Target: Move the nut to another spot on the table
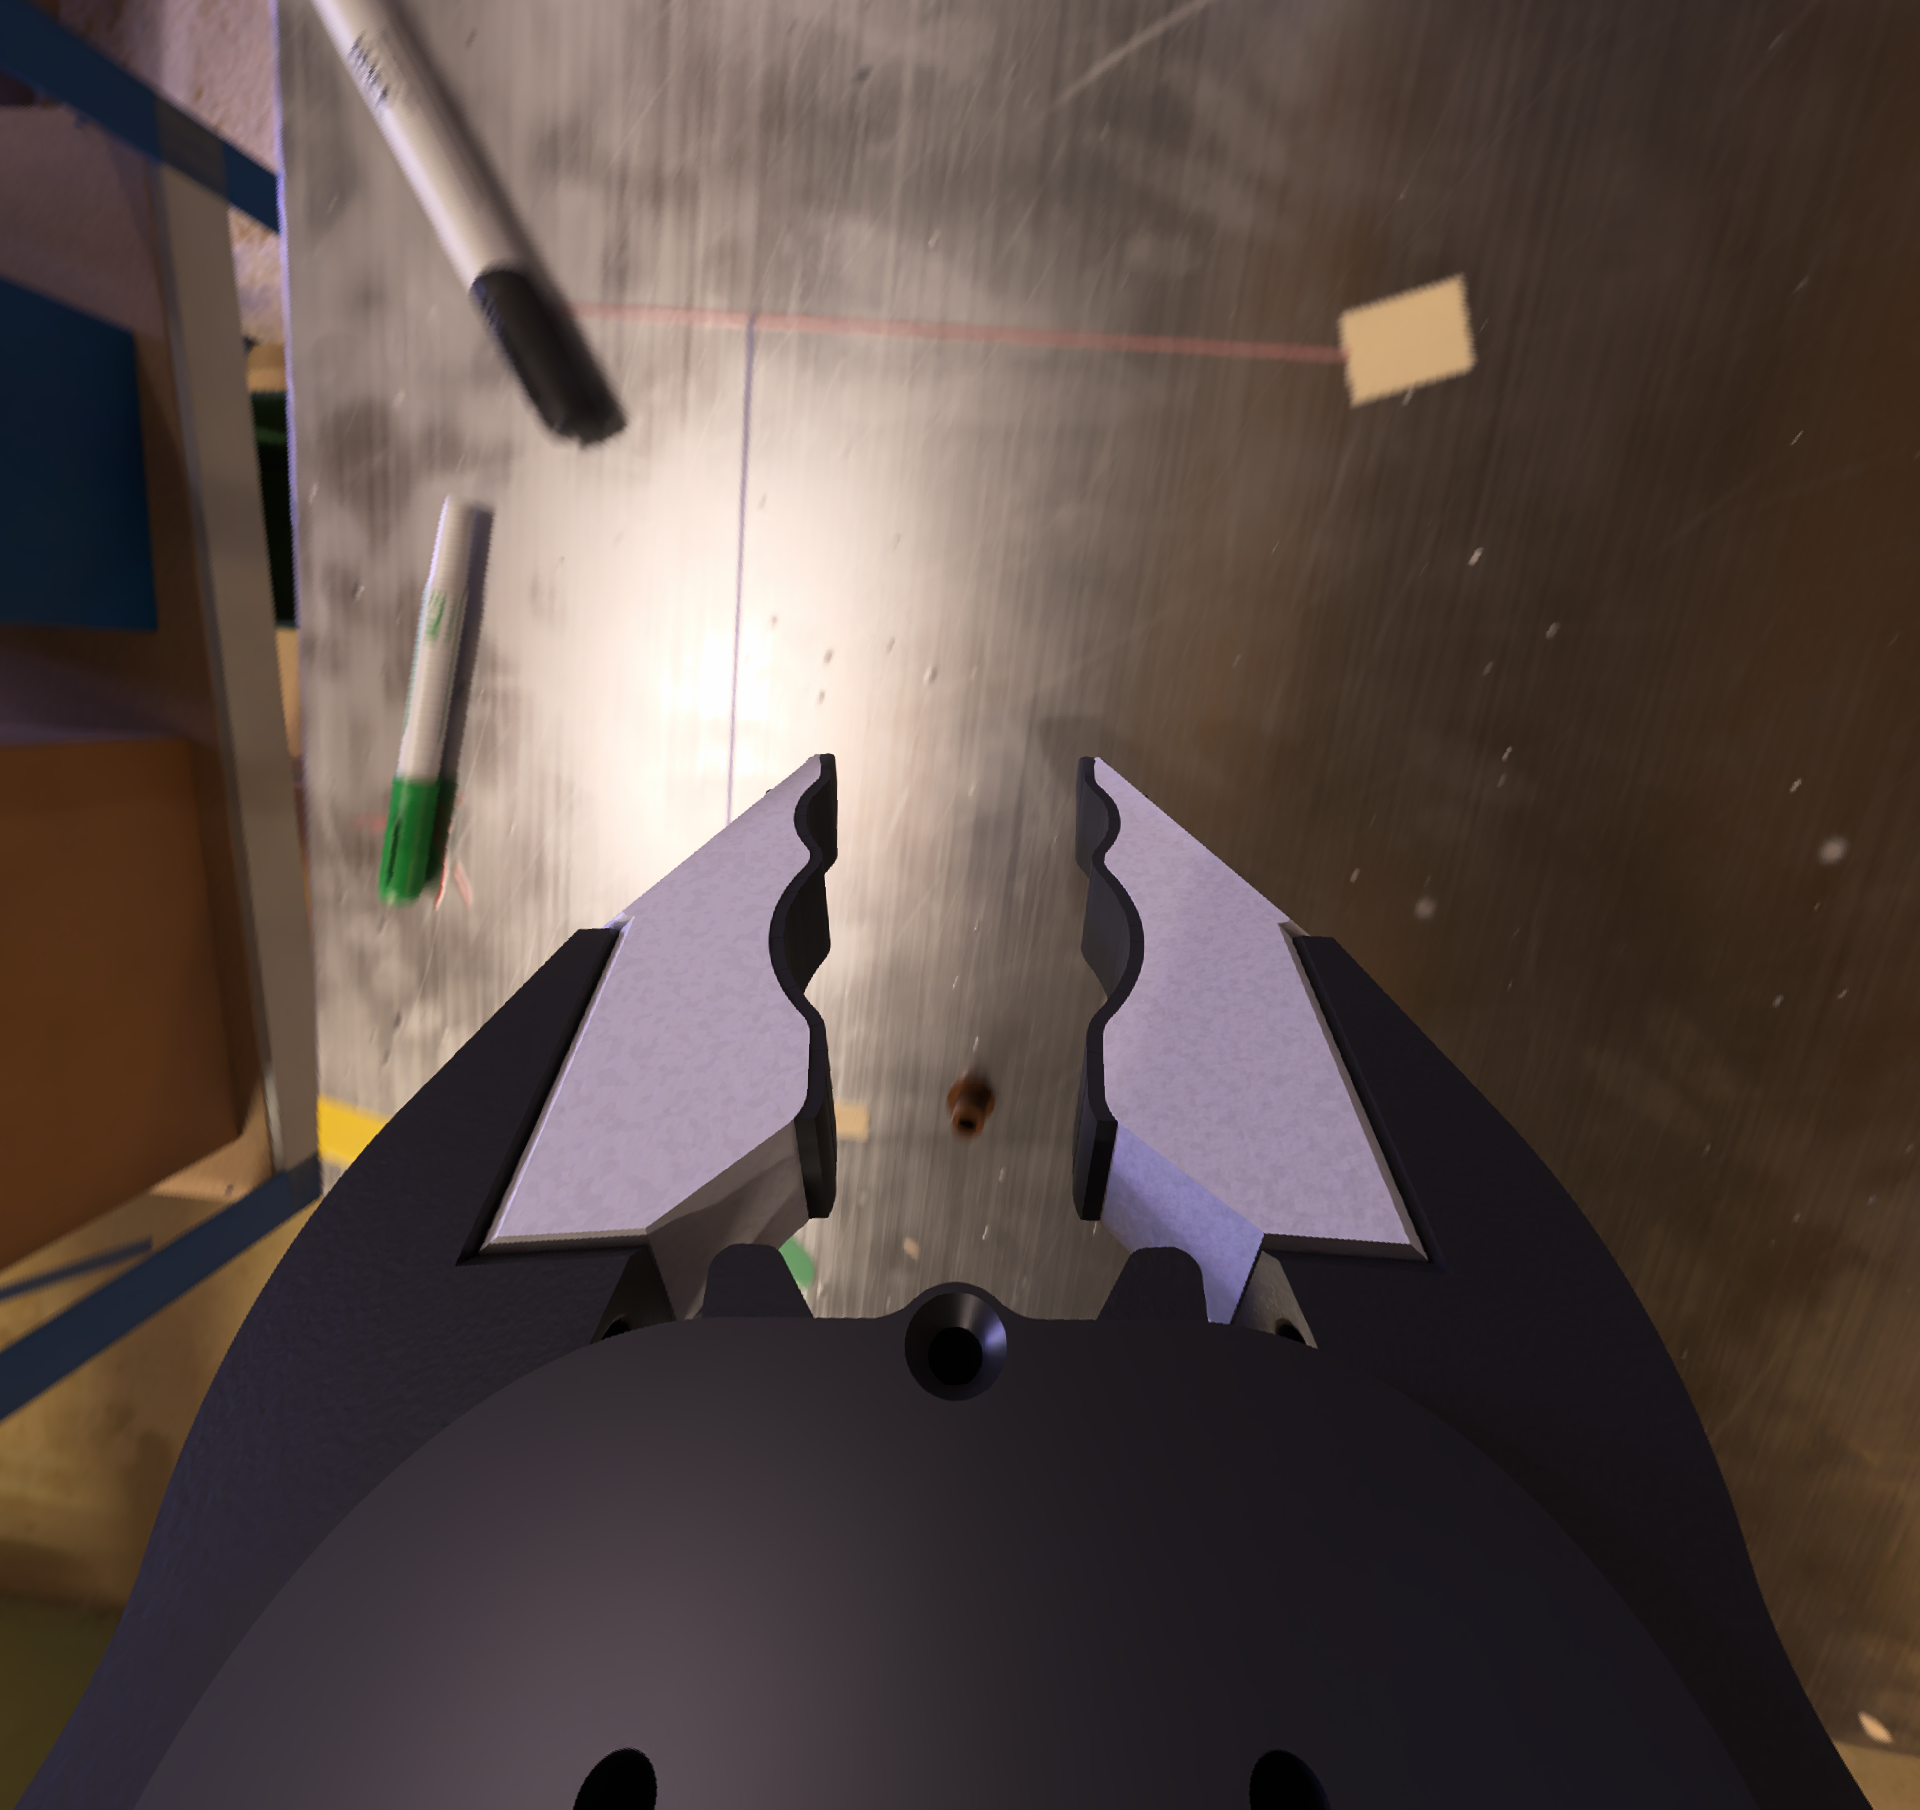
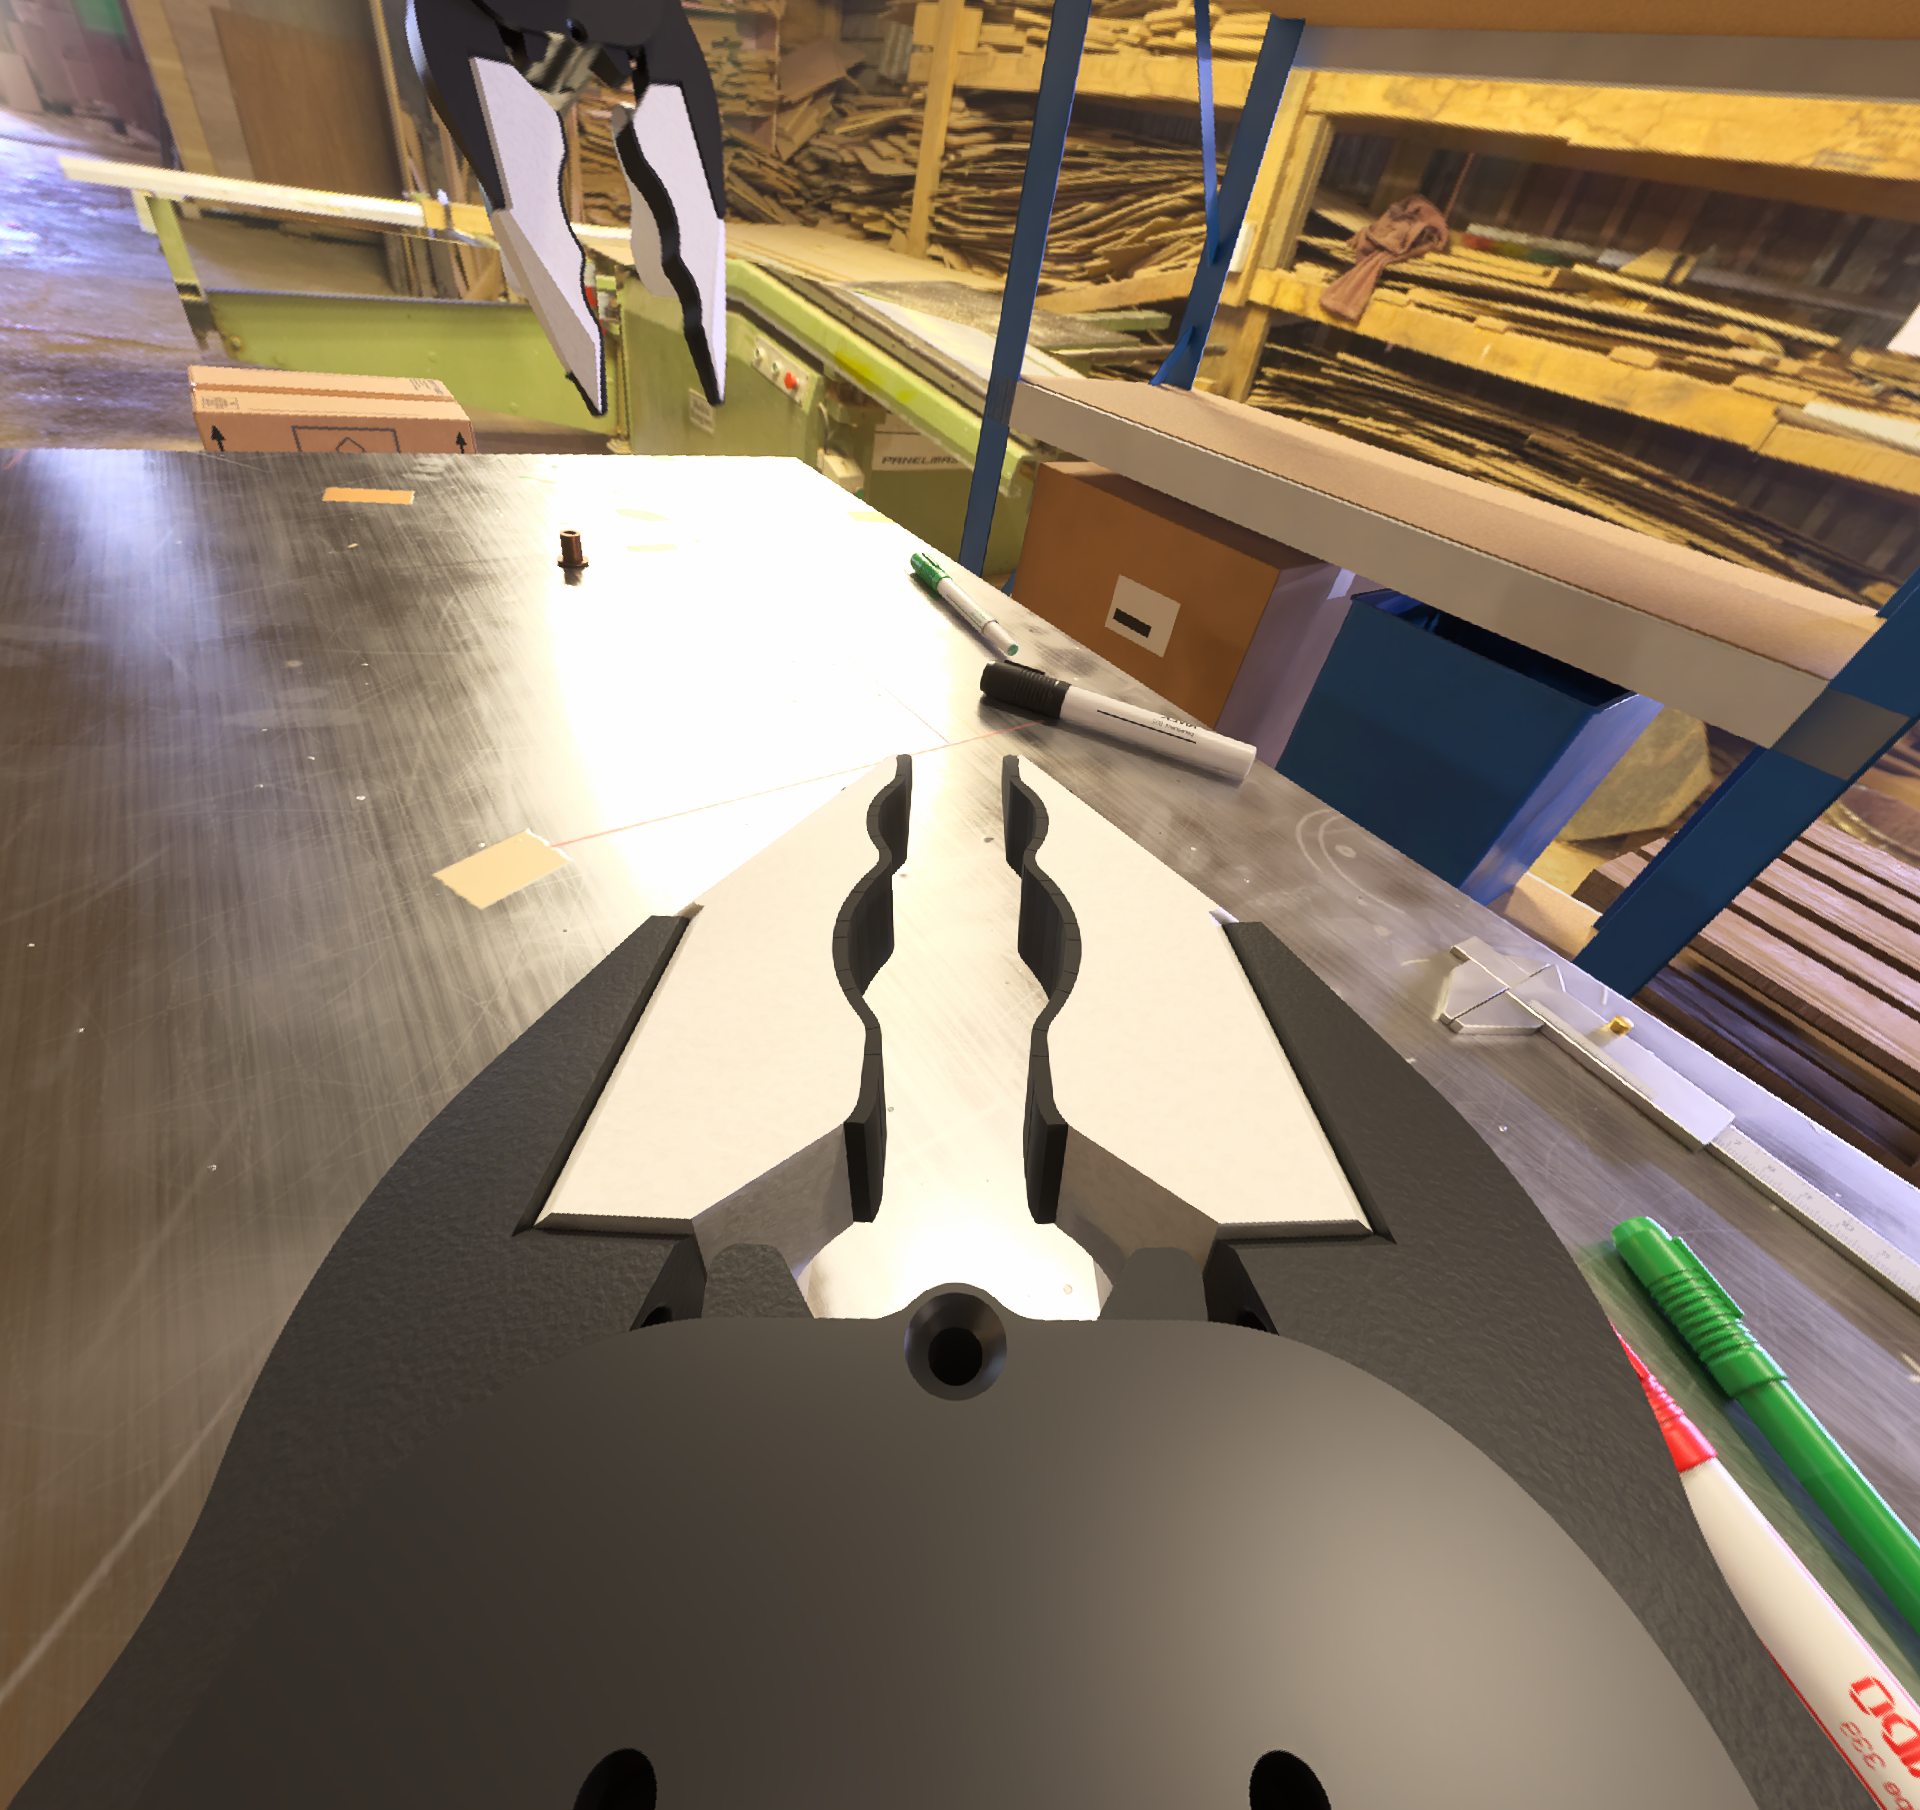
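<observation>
The nut (image 1: 970,1104) is a small brown, flanged piece standing on the scratched metal table (image 1: 1195,617). My left gripper (image 1: 956,768) points down at the table from above, open and empty; the nut shows in the gap between its fingers, far below them. In the right wrist view the nut (image 2: 572,550) stands at the table's far left, with the left gripper (image 2: 657,399) hanging above it, apart from it. My right gripper (image 2: 956,768) is low over the table (image 2: 260,825), far from the nut, its jaws a narrow gap apart and empty.
A black-capped marker (image 2: 1117,718) and a green-capped marker (image 2: 961,602) lie near the right edge. A tape patch (image 2: 499,867), a metal square (image 2: 1558,1054), a green pen (image 2: 1766,1365) and a red-and-white pen (image 2: 1787,1594) lie nearer. Shelving (image 2: 1403,534) stands right of the table.
</observation>
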Robot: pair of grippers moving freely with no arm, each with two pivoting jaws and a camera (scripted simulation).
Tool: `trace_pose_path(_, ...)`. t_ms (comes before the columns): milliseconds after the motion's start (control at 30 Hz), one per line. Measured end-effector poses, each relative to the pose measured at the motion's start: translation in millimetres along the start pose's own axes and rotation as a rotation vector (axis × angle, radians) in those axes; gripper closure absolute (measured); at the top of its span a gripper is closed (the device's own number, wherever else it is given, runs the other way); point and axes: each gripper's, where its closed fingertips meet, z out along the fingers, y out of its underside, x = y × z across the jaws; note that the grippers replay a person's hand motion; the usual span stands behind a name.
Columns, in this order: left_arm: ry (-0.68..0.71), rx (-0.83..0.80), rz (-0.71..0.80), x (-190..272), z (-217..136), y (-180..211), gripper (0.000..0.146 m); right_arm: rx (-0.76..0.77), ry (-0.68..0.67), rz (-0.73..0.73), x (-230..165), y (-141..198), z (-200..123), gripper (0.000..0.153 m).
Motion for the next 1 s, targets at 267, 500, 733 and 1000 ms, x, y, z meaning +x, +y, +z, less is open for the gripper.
trace_pose_path(267, 0.028, -0.082, -0.042, -15.8, -12.8, 88.6, 0.103, -0.031, -0.015, 0.024, -2.6, 5.7, 12.1, 0.136)
trace_pose_path(500, 0.127, -0.281, 0.122, -2.5, 21.3, 147.4, 0.103, -0.072, -0.002, 0.027, -2.7, 9.1, 18.0, 0.135)
trace_pose_path(733, 0.125, -0.378, 0.219, -1.5, 37.5, 165.6, 0.111, -0.094, 0.025, 0.024, -0.1, 9.0, 17.6, 0.135)
trace_pose_path(1000, 0.149, -0.403, 0.223, 1.2, 42.7, 166.1, 0.125, -0.105, 0.034, 0.013, 0.1, 8.6, 15.7, 0.135)
